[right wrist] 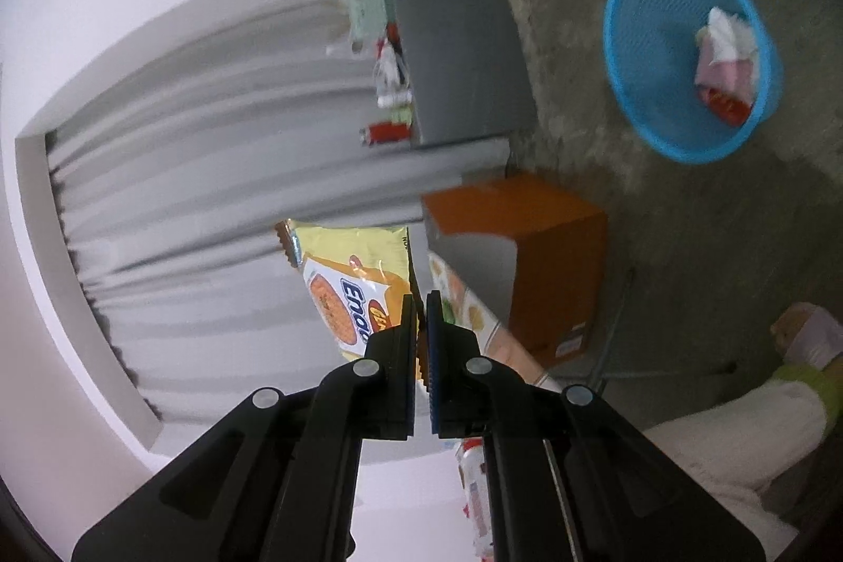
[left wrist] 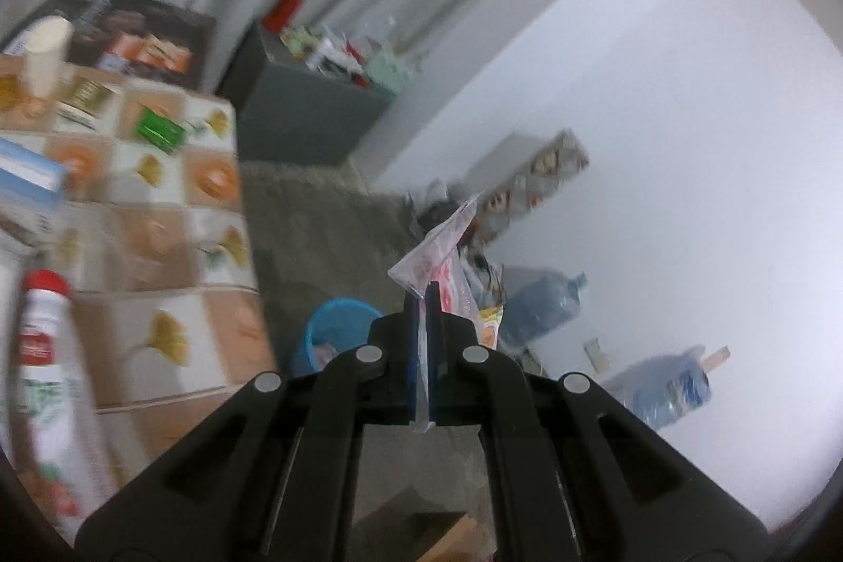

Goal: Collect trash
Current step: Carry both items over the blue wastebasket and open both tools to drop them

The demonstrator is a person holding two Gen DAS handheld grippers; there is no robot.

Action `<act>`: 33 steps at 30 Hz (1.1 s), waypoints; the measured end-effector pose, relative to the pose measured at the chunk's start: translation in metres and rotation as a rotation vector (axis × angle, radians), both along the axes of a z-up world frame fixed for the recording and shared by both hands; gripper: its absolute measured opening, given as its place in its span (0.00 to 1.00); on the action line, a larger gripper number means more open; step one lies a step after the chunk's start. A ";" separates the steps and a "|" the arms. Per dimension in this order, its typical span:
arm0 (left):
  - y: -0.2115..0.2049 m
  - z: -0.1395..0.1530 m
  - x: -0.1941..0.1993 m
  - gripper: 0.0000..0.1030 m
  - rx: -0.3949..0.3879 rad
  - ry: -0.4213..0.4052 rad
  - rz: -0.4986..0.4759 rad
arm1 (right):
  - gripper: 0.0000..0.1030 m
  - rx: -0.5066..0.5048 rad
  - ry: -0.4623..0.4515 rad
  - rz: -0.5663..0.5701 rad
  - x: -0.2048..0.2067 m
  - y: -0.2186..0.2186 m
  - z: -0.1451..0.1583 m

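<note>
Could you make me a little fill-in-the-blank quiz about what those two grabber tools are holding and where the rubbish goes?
1. The left gripper has its jaws shut on a clear plastic ____.
2. The right gripper grips a noodle packet that is mostly ____ in colour.
3. The mesh basket on the floor is ____.
4. Inside that basket lies crumpled white ____ beside a red wrapper.

Missing words: wrapper; yellow; blue; paper

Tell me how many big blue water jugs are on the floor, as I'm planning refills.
2. One water jug lies against the white wall beyond the left gripper, the other nearer along the same wall. More may be hidden.
</note>
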State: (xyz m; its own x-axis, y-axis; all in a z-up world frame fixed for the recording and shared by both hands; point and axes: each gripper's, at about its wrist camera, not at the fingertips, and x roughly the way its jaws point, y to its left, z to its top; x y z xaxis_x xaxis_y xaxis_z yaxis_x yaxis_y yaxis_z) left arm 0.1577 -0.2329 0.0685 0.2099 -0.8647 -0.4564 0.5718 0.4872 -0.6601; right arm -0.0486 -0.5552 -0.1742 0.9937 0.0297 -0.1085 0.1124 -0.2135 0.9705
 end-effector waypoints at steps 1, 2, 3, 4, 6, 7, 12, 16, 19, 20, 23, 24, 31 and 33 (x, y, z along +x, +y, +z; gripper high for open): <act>-0.016 -0.005 -0.001 0.01 0.011 0.012 -0.019 | 0.04 0.005 0.012 -0.014 -0.005 -0.005 -0.005; -0.032 -0.011 -0.002 0.01 0.026 0.023 -0.038 | 0.04 0.007 0.026 -0.024 -0.010 -0.009 -0.009; -0.045 -0.017 -0.002 0.01 0.038 0.032 -0.050 | 0.04 0.002 0.052 -0.039 -0.015 -0.014 -0.015; -0.060 -0.024 -0.003 0.01 0.053 0.045 -0.063 | 0.04 -0.004 0.073 -0.048 -0.019 -0.018 -0.018; -0.087 -0.040 -0.006 0.01 0.081 0.075 -0.086 | 0.04 -0.010 0.128 -0.071 -0.031 -0.027 -0.029; -0.101 -0.048 -0.006 0.01 0.097 0.090 -0.096 | 0.04 -0.015 0.163 -0.084 -0.035 -0.032 -0.035; -0.168 -0.092 -0.003 0.01 0.174 0.151 -0.127 | 0.04 -0.036 0.306 -0.117 -0.049 -0.054 -0.060; -0.217 -0.127 -0.004 0.01 0.240 0.182 -0.149 | 0.04 -0.041 0.402 -0.099 -0.044 -0.072 -0.080; -0.243 -0.154 0.004 0.01 0.277 0.216 -0.146 | 0.04 -0.042 0.451 -0.076 -0.031 -0.084 -0.092; -0.251 -0.162 0.006 0.01 0.287 0.225 -0.144 | 0.04 -0.045 0.466 -0.073 -0.027 -0.088 -0.094; -0.277 -0.185 0.018 0.01 0.329 0.238 -0.135 | 0.05 -0.041 0.495 -0.054 -0.007 -0.105 -0.106; -0.291 -0.198 0.022 0.04 0.351 0.244 -0.151 | 0.06 -0.037 0.505 -0.043 0.000 -0.112 -0.110; -0.327 -0.260 0.041 0.50 0.448 0.252 -0.108 | 0.50 -0.146 0.755 0.007 0.025 -0.143 -0.154; -0.326 -0.262 0.039 0.50 0.448 0.259 -0.115 | 0.50 -0.171 0.758 0.004 0.018 -0.141 -0.157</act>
